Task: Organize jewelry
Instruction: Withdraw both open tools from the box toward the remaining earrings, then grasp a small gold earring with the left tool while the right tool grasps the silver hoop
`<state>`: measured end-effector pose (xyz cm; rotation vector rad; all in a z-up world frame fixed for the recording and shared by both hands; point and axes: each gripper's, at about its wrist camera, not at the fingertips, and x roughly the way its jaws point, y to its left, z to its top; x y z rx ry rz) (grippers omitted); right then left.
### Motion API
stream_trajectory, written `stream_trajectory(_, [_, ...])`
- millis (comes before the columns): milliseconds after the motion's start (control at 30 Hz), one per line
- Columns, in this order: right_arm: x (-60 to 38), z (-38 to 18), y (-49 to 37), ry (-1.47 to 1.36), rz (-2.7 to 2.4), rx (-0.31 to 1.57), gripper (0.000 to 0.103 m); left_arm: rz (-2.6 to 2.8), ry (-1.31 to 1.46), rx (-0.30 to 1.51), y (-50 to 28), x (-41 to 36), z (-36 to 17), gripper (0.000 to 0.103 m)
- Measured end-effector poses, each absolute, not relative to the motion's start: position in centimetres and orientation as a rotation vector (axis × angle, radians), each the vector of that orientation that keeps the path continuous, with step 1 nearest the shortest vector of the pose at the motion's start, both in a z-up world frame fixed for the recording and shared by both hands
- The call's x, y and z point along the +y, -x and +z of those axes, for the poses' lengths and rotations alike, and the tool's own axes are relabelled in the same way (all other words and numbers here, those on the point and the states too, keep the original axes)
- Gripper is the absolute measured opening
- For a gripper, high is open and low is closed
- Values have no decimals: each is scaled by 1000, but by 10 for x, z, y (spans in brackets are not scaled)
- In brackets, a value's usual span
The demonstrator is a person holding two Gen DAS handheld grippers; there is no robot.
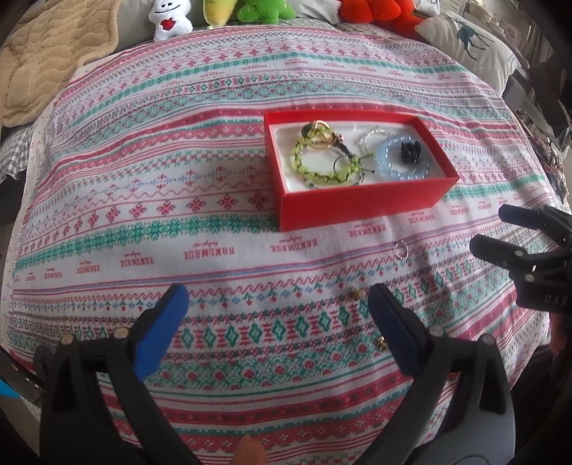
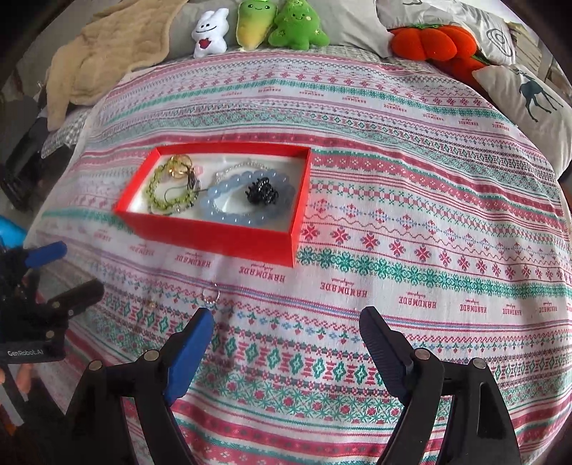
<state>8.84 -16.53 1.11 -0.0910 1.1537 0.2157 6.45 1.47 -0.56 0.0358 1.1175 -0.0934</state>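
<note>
Looking through the left wrist view first: the left claw [image 1: 277, 304] sits at the bottom of the frame with its fingers spread wide, nothing between them. Right of center is a red box [image 1: 357, 205] on the patterned bedspread [image 1: 143, 221], and it's got a green beaded bracelet [image 1: 321, 162], a pale blue bead bracelet [image 1: 404, 161] and a black hair clip [image 1: 409, 152] inside. A small silver ring [image 1: 401, 248] lies loose on the cloth just below the box, and two little gold bits [image 1: 357, 294] sit near the claw's right finger. The right claw [image 1: 486, 230] pokes in from the right edge, also spread and empty.

Right wrist view: right claw at the bottom, fingers wide apart, holding nothing. The silver ring is just above the tip of its left finger [image 2: 193, 343]; can't tell if they touch. The red box is upper left of center. The left claw comes in at the left edge, open too. Plush toys [image 2: 298, 27] line the top of the frame, with a beige blanket [image 2: 107, 53] at upper left.
</note>
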Motion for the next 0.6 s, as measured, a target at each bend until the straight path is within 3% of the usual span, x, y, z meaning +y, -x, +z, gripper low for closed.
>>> stream_trajectory(600, [-153, -7, -76, 152, 242, 1214, 85, -98, -63, 1161, -56, 15, -20, 100])
